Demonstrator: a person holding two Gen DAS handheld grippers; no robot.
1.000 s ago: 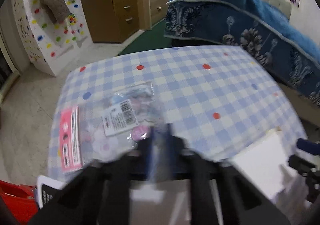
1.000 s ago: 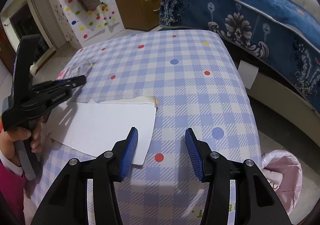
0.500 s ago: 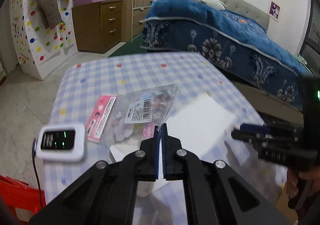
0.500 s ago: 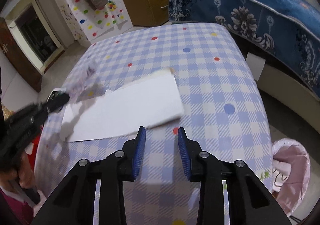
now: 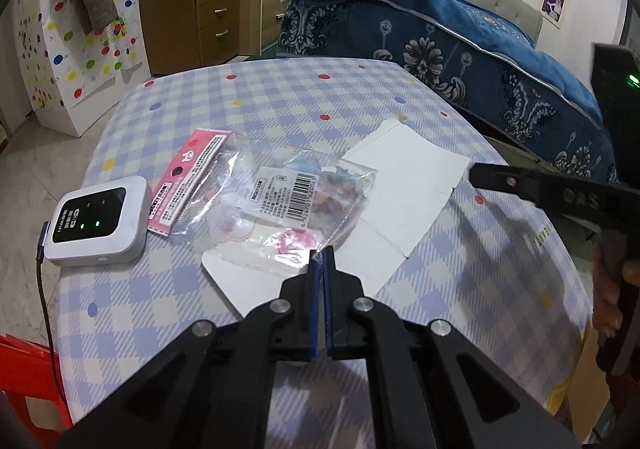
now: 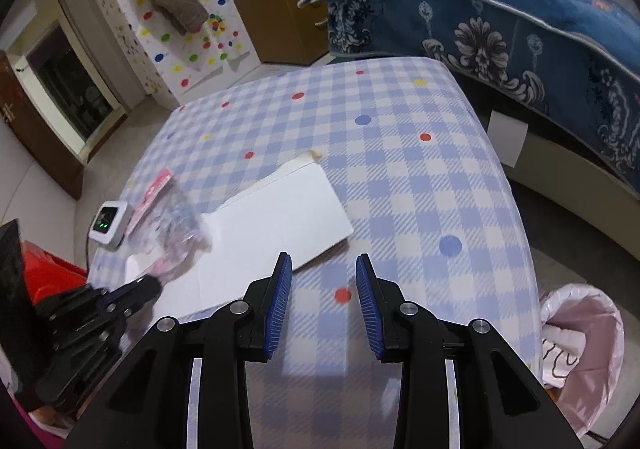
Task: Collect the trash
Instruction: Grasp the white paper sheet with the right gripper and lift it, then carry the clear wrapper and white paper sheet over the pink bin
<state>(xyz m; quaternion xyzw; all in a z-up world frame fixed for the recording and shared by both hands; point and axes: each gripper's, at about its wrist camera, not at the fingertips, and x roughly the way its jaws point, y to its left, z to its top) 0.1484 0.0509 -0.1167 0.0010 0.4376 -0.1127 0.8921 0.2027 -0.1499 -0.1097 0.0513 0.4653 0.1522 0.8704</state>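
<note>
The left claw [image 5: 320, 255] is pinched shut on the near corner of a crinkly clear plastic packet [image 5: 280, 205] with a barcode label and pink header card, lying partly on a flat white sheet of card [image 5: 404, 185] on the blue-and-white checked tabletop [image 5: 280, 105]. The right claw [image 6: 323, 277], its jaws just narrowed to a moderate gap, holds nothing. Lifting slowly should keep the slippery film from tearing free before it reaches the pink-lined bin [image 6: 580, 333] beside the tabletop.

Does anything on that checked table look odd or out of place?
Mostly litter: a clear plastic packet lies askew over a flattened white card, its corner pinched by the shut left hand-held gripper. The odd one out is a small white device with green lights and a cable, which hardly looks like trash.
</note>
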